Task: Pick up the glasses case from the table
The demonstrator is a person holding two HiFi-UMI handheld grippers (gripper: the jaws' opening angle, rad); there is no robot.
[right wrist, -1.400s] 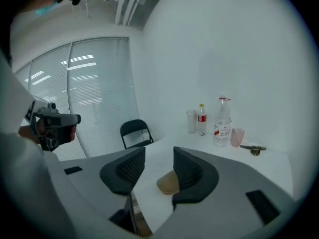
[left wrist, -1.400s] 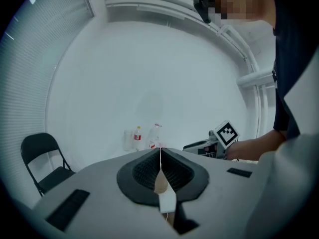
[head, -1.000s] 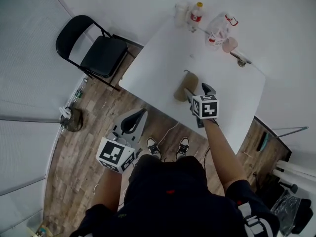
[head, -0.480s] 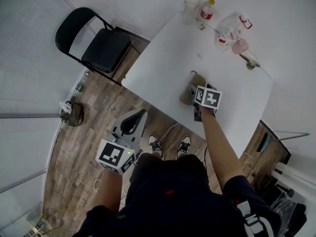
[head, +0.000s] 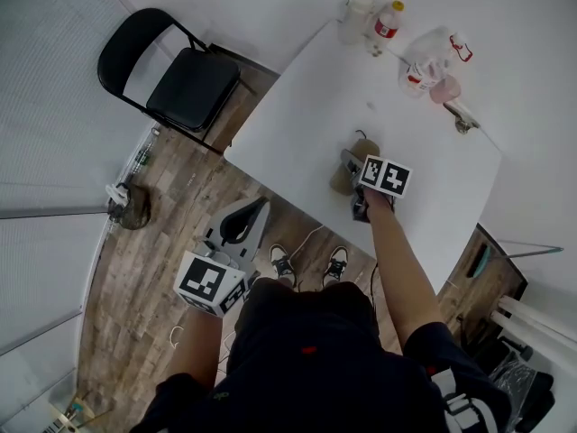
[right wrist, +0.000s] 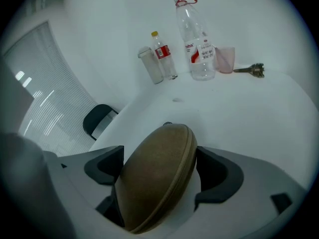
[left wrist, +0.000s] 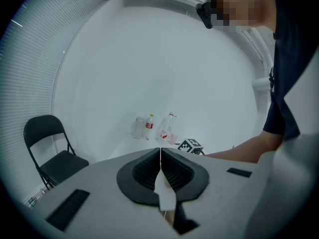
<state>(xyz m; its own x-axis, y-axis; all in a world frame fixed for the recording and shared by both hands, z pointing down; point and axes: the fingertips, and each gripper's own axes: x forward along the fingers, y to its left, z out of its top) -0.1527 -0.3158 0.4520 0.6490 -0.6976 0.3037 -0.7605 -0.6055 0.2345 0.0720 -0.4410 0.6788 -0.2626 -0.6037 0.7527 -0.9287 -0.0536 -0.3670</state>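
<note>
The tan oval glasses case [head: 343, 175] [right wrist: 157, 183] lies on the white table [head: 297, 106] near its front edge. My right gripper [head: 353, 184] [right wrist: 162, 169] reaches down over it, and the case sits between the two dark pads [right wrist: 220, 176]. The jaws are opening; a gap shows at the right pad, and contact at the left pad is unclear. My left gripper [head: 242, 225] [left wrist: 160, 168] hangs over the wood floor, left of the table, with its jaws shut and nothing between them.
At the table's far edge stand a white container [head: 356, 14], a small red-labelled bottle [head: 388, 21], a large clear bottle [head: 424, 57], a pink cup [head: 444, 88] and a metal tool [head: 464, 120]. A black folding chair [head: 185, 88] stands left of the table.
My right gripper has sunk onto the case and rolled, so its marker cube faces up more. Its jaws now straddle the case. The left gripper has hardly shifted.
</note>
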